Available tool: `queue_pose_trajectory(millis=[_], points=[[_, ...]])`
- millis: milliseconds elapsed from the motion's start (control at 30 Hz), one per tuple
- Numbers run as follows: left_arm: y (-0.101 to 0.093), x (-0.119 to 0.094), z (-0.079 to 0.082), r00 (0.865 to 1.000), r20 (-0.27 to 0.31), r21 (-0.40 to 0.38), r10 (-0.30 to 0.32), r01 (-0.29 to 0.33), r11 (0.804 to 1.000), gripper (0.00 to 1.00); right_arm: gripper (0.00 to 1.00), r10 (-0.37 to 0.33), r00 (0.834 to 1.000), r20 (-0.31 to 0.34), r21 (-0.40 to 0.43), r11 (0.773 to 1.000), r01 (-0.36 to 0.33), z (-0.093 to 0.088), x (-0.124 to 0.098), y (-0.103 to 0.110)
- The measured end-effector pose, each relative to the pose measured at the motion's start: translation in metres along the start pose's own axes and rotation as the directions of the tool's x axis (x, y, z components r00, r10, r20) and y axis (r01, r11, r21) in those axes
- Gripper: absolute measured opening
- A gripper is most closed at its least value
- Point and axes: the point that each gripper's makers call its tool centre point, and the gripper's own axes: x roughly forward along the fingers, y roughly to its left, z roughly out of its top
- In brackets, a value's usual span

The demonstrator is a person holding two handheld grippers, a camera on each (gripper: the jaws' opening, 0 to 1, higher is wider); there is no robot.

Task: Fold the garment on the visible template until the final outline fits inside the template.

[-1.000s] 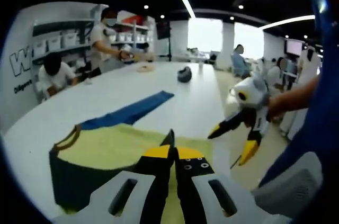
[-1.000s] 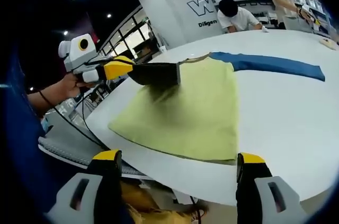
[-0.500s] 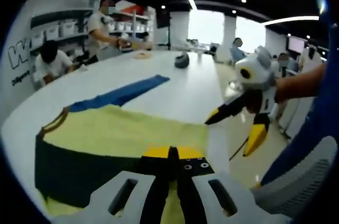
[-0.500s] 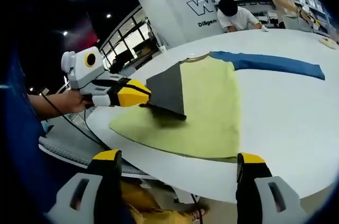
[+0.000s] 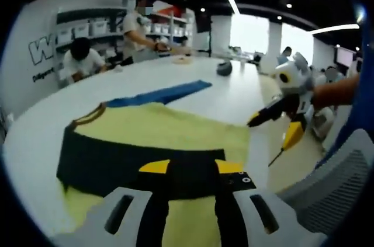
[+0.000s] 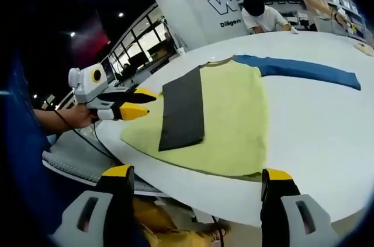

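Observation:
A yellow garment (image 5: 175, 130) lies flat on the white table (image 5: 239, 92). Its dark sleeve (image 5: 128, 162) is folded across the yellow body, and its blue sleeve (image 5: 160, 94) stretches out toward the far side. My left gripper (image 5: 191, 167) is open just above the folded dark sleeve, with nothing between its fingers. In the right gripper view the garment (image 6: 234, 107), dark sleeve (image 6: 182, 112) and blue sleeve (image 6: 304, 70) lie ahead, and the left gripper (image 6: 143, 104) hovers at the garment's left edge. My right gripper (image 6: 197, 172) stands wide open off the table's near edge; it also shows as the right gripper (image 5: 270, 136).
Two people (image 5: 82, 63) work at the table's far side in front of shelves with bins (image 5: 87, 28). A dark round object (image 5: 223, 69) and a small pale item (image 5: 182, 60) sit far off on the table. A grey chair (image 5: 345, 183) stands beside the near edge.
The left gripper has opened and let go of the dark sleeve, then drawn back slightly. The sleeve, held up before, now lies flat across the yellow body. The right gripper stays open.

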Motion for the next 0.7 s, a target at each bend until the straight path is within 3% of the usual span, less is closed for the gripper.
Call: queue_pose_trajectory(millis=[133,167,233,333,467,500,567,700], points=[[0.036,-0.009,-0.003,0.993,0.018,-0.044,0.116,-0.115,0.992,0.35,0.89,-0.001,1.000,0.000,0.002,1.000,0.001,0.001,0.000,0.000],[0.055,-0.015,-0.005,0.983,0.024,-0.065,0.181,-0.179,0.982,0.36,0.89,-0.001,1.000,0.000,0.004,1.000,0.001,0.001,0.000,-0.001],[0.070,-0.020,-0.008,0.974,0.025,-0.074,0.227,-0.225,0.972,0.38,0.89,-0.003,1.000,-0.002,0.006,1.000,0.003,-0.001,0.000,-0.002],[0.117,-0.038,-0.020,0.929,-0.019,-0.076,0.370,-0.371,0.926,0.41,0.89,-0.003,1.000,-0.004,0.018,1.000,0.004,-0.003,-0.001,-0.002],[0.160,-0.049,-0.035,0.890,-0.064,-0.096,0.452,-0.457,0.884,0.48,0.88,-0.005,1.000,-0.008,0.021,1.000,0.005,-0.005,-0.002,-0.005],[0.183,-0.054,-0.046,0.867,-0.095,-0.104,0.489,-0.497,0.862,0.48,0.88,-0.004,1.000,-0.010,0.025,1.000,0.004,-0.005,-0.002,-0.007],[0.199,-0.057,-0.052,0.853,-0.120,-0.103,0.508,-0.519,0.848,0.49,0.89,-0.007,1.000,-0.012,0.025,1.000,0.008,-0.004,-0.001,-0.008],[0.220,-0.050,-0.059,0.843,-0.152,-0.080,0.516,-0.531,0.844,0.49,0.88,-0.014,1.000,-0.009,0.020,1.000,0.014,0.002,0.000,-0.015]])
